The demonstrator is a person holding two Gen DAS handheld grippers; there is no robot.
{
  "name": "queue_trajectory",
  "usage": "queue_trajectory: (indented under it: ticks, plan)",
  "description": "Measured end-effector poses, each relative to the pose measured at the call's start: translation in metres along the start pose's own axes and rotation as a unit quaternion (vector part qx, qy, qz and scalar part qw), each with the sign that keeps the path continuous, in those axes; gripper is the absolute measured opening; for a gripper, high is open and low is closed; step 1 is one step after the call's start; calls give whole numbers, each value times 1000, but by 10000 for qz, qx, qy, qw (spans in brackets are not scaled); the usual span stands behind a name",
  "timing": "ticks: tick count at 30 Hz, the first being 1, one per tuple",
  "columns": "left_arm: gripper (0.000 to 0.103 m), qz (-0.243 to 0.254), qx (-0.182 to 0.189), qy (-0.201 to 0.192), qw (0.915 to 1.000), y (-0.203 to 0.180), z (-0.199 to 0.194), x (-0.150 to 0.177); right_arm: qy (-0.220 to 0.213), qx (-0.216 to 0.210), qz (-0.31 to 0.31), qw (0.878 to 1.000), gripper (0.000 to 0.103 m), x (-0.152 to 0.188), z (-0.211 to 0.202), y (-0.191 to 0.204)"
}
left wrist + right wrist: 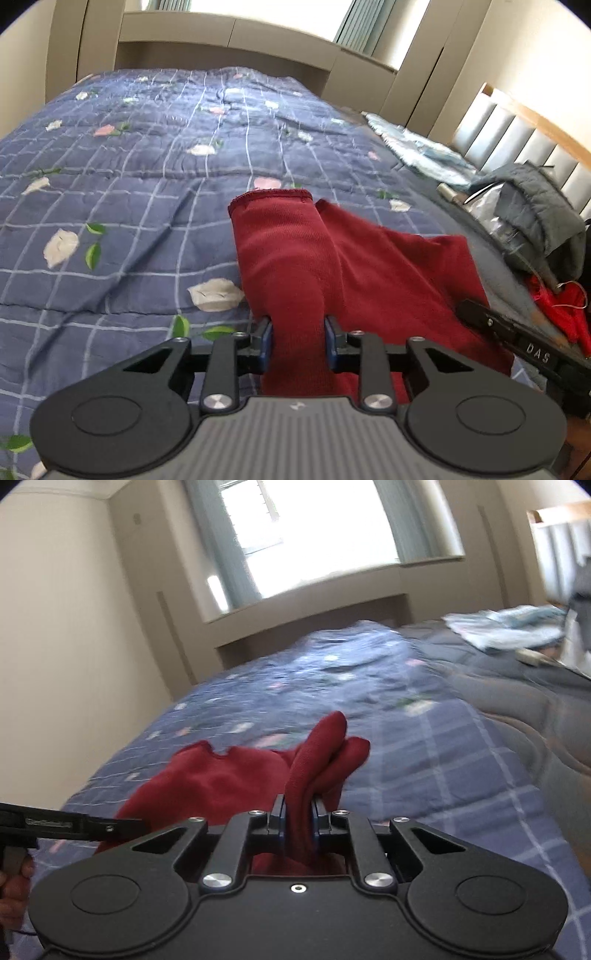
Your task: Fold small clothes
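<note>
Both grippers are clamped on one dark red garment (373, 266) over a bed. From the left wrist view, the left gripper (298, 341) has its blue-padded fingers (266, 341) pressed against either side of a tube of the red knit cloth — a sleeve or leg, which one cannot be told. That tube runs forward from the jaws and ends in a hemmed open cuff (271, 195). To its right the rest of the garment spreads in a broad sheet toward the right gripper (491, 325), whose black arm enters from the right edge and reaches the cloth's far side.

From the right wrist view, the right gripper (298, 818) has its jaws nearly together, pinching a thick fold of the same red fabric; two rounded bunches of cloth stick up past the fingertips. The garment stretches leftward to the left gripper (125, 827), and part of a hand (14, 890) shows at the lower left edge.

Under the garment lies a blue checked quilt (140, 206) printed with white and pink flowers and green leaves. Near the padded headboard (517, 136) are a pale blue folded cloth (417, 147) and a grey quilted jacket (539, 214) — well apart from the red garment. A bright window (314, 528) fills the far wall.
</note>
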State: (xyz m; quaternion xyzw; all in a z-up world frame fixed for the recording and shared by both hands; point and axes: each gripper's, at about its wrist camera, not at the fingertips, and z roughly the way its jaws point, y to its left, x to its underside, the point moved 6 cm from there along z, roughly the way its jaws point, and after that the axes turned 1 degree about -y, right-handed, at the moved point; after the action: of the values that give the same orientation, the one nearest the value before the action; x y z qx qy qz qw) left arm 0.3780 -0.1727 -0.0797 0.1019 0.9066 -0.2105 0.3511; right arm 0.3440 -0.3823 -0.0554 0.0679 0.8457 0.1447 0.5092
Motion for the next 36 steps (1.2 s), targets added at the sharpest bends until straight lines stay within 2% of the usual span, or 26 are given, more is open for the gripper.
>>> queue_trajectory:
  ticks: [4,8,16,20,23,27,34,36]
  plan:
    - [29,38,-239,-347,9991,21,-30,-10,31,-329,-252,9991,13,-3,14,50]
    - [29,-178,-542,-534,9969,68,-61,-19,99,-725,-162,9972,13,1,41,100]
    - [29,-700,-1245,-601,9879,171,-100,-15,518,-1176,-295,9913,13,28,93,185]
    - [29,-897,-1338,-562,9853,202,-103,-5,546,-1081,-514,9913,13,37,98,199]
    - [29,-953,-1284,-507,9858,215,-102,5,547,-935,-600,9923,13,43,97,195]
    - [29,-852,-1321,-506,9863,217,-95,15,660,-730,-583,9934,13,57,101,183]
    - [31,-659,-1375,-442,9873,216,-90,21,695,-656,-471,9943,15,63,107,177]
    - [33,-654,-1401,-416,9871,215,-90,22,693,-631,-518,9943,19,62,106,178]
